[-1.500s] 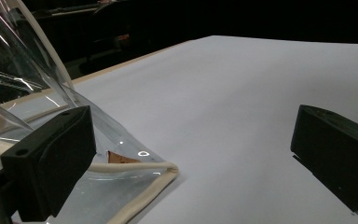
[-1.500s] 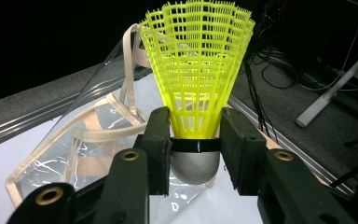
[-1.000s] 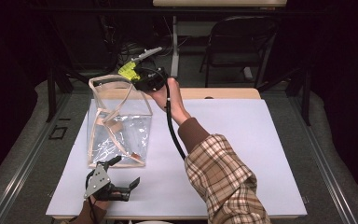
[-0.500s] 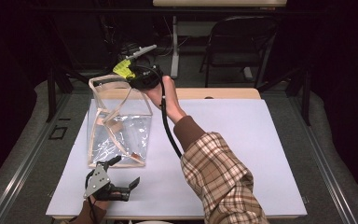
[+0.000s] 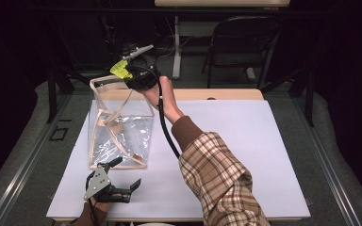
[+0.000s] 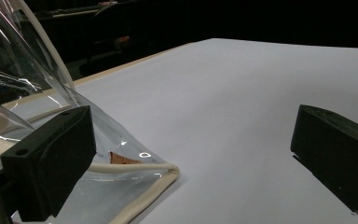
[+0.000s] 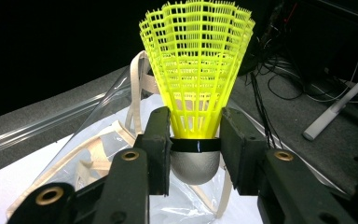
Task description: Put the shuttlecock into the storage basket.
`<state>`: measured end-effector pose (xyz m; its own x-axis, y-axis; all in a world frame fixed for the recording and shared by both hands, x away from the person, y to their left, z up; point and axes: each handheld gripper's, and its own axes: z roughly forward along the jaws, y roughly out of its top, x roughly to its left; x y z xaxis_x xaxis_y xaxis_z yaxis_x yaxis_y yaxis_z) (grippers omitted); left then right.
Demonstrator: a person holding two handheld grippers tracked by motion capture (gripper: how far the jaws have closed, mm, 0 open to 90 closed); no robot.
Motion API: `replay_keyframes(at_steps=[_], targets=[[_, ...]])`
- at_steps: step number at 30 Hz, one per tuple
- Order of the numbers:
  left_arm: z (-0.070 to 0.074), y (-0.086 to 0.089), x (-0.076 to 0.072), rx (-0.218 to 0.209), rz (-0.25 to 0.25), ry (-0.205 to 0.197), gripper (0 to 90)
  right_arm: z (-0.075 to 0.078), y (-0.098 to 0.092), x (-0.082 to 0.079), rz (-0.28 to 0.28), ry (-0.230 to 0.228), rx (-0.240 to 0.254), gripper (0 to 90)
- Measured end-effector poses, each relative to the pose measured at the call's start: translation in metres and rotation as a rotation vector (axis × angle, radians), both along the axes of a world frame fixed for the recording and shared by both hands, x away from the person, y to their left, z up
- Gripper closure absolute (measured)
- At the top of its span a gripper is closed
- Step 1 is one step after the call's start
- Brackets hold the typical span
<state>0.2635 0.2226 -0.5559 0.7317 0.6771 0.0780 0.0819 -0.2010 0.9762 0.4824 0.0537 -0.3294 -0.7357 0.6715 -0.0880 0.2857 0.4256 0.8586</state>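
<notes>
Right hand-held gripper is clenching a neon-yellow plastic shuttlecock with a grey rounded cork base above the open mouth of a clear plastic tote bag with cream fabric trim and straps.
Its two black jaws are pressing on either side of the shuttlecock's base, the yellow lattice skirt fanning out beyond them; in the high view this hand-held gripper is hovering at the bag's far top rim; the bag is standing upright on the white worktop; the left hand-held gripper is lying released near the worktop's front edge, jaws spread wide, one jaw sitting just beside the bag's near bottom corner.
</notes>
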Motion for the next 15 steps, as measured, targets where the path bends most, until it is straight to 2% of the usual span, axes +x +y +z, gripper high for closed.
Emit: replay_keyframes(at_steps=[15], targets=[[0.000, 0.000, 0.000, -0.002, -0.001, -0.002, 0.0, -0.009, 0.014, 0.005, 0.002, 0.002, -0.004, 64.5]])
